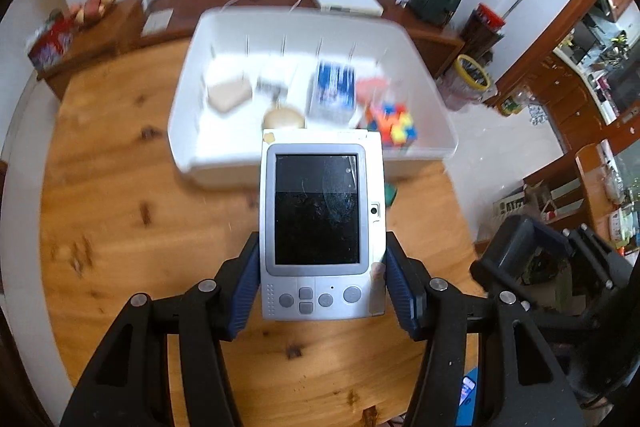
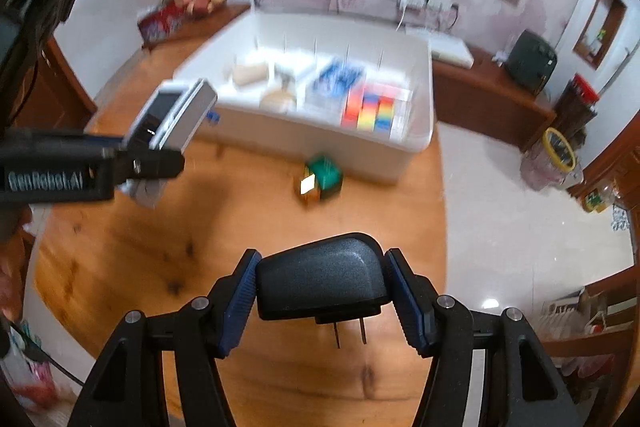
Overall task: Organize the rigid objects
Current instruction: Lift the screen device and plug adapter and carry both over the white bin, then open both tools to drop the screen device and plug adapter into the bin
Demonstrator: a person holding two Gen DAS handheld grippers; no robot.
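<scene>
Both carried above the table short of the white bin, the left gripper was clamped on the handheld console and the right gripper on the black plug adapter, presumably for sorting into its compartments.

Bright daylight, fisheye views, background smeared by motion blur.
Edges are bent and vignetted black; the white bin, toward 12 o'clock, is glared and blurred, while nearby held items are rendered sharp.
</scene>
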